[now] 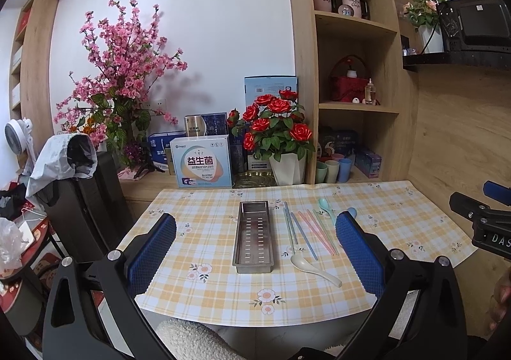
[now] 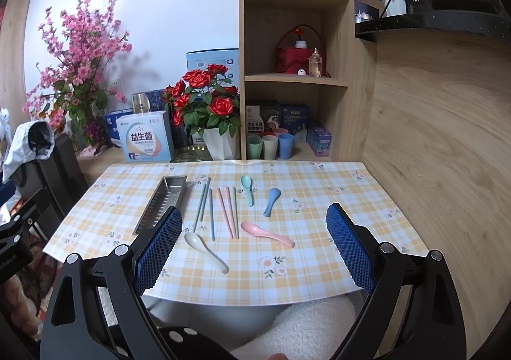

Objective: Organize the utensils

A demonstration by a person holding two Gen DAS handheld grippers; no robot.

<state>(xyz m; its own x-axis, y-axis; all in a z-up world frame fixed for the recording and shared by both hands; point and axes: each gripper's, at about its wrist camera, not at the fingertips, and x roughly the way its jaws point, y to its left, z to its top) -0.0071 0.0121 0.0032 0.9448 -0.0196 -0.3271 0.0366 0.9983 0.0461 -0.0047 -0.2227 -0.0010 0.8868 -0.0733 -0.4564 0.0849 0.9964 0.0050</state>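
A long steel tray (image 1: 254, 233) (image 2: 161, 205) with a slotted bottom lies on the checked tablecloth (image 2: 335, 200), nothing in it. To its right lie several pastel chopsticks (image 1: 306, 232) (image 2: 220, 210). Around them are a white spoon (image 1: 314, 267) (image 2: 206, 246), a pink spoon (image 2: 266, 233), a blue spoon (image 2: 272, 200) and a mint spoon (image 1: 325, 206) (image 2: 247, 187). My left gripper (image 1: 255, 251) hovers open over the near edge, framing the tray. My right gripper (image 2: 254, 248) is open too, above the white and pink spoons, holding nothing.
Behind the cloth stand a potted rose bouquet (image 2: 210, 111), boxes (image 2: 145, 136), three cups (image 2: 271, 146) and a wooden shelf unit (image 2: 297, 40). A wooden wall (image 2: 440, 136) borders the right. A dark chair with a jacket (image 1: 80, 187) stands left of the table.
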